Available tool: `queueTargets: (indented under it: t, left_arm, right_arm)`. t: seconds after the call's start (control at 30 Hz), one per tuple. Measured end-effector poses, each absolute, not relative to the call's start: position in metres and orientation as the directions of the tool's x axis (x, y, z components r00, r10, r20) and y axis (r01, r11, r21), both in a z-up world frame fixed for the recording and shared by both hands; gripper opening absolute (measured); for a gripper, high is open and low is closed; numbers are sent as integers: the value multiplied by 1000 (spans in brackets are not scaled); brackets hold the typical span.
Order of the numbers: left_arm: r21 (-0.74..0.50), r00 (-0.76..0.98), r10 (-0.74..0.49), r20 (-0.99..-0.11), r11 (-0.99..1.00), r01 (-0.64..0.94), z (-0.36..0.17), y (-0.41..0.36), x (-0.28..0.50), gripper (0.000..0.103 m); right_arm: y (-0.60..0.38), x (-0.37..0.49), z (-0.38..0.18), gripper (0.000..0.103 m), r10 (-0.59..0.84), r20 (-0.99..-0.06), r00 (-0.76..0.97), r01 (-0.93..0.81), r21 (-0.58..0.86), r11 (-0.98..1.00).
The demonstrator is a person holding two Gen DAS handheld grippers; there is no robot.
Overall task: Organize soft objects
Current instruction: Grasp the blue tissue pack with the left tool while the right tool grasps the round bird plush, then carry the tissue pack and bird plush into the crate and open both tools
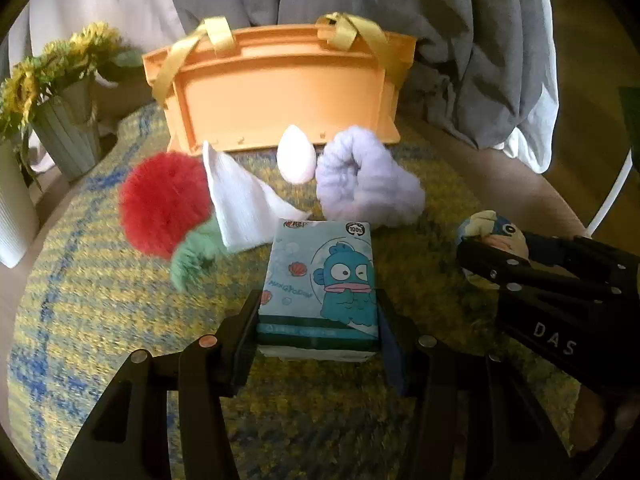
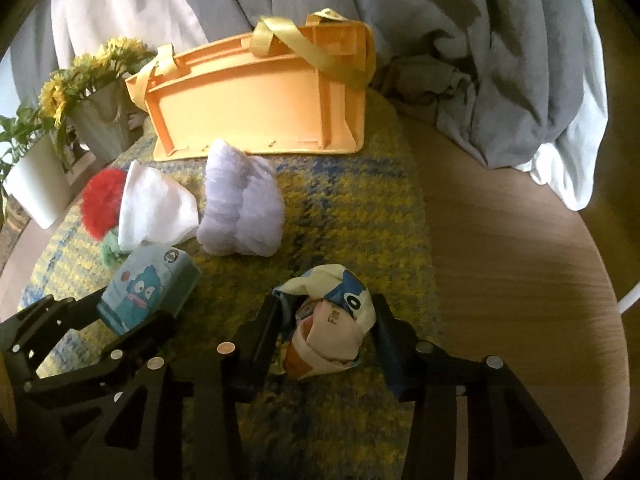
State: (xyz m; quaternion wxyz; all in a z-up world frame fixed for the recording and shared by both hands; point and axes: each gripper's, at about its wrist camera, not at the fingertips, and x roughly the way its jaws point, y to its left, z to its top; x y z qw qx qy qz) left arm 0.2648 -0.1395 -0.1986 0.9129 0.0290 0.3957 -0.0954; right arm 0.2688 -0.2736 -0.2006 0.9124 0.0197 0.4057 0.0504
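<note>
My left gripper (image 1: 318,320) is shut on a blue cartoon tissue pack (image 1: 320,280), held just over the mat; it also shows in the right wrist view (image 2: 148,292). My right gripper (image 2: 326,332) is shut on a rolled printed cloth bundle (image 2: 328,324), seen at the right in the left wrist view (image 1: 490,232). On the mat lie a red pompom (image 1: 164,204) with a green tuft (image 1: 196,252), a white folded cloth (image 1: 244,200), a white egg-shaped sponge (image 1: 296,154) and a lilac fluffy cloth (image 1: 364,180). An orange basket (image 1: 280,92) with yellow ribbon handles stands behind them.
A yellow and blue woven mat (image 1: 100,300) covers the round wooden table (image 2: 520,280). A ribbed vase of yellow flowers (image 1: 64,128) and a white pot (image 2: 40,184) stand at the left. Grey and white bedding (image 2: 480,60) lies behind the table.
</note>
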Motion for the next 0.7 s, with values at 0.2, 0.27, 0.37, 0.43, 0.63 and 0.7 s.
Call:
queueTargets:
  t: [0.2, 0.27, 0.37, 0.43, 0.63, 0.7]
  left_arm:
    - [-41, 692, -170, -702, 979, 200, -177, -133, 261, 52]
    - [-46, 703, -178, -689, 978, 203, -167, -130, 260, 52]
    - [-51, 722, -188, -666, 977, 208, -154, -127, 259, 52]
    - [-50, 737, -194, -648, 976, 213, -143, -124, 257, 52]
    - [-52, 765, -207, -610, 974, 222, -117, -117, 254, 52]
    - [-56, 769, -223, -600, 970, 237, -109, -113, 252, 52]
  right_arm:
    - [-274, 258, -179, 46, 107, -715, 691, -58, 93, 994]
    - [-272, 254, -172, 46, 103, -705, 701, -50, 96, 994]
    - [-270, 249, -157, 46, 100, -685, 722, -42, 102, 994]
    - [-269, 246, -149, 46, 102, -671, 734, -44, 103, 994]
    - [-262, 238, -124, 46, 95, -627, 773, -37, 105, 994]
    - [-260, 236, -116, 46, 94, -614, 784, -35, 108, 994]
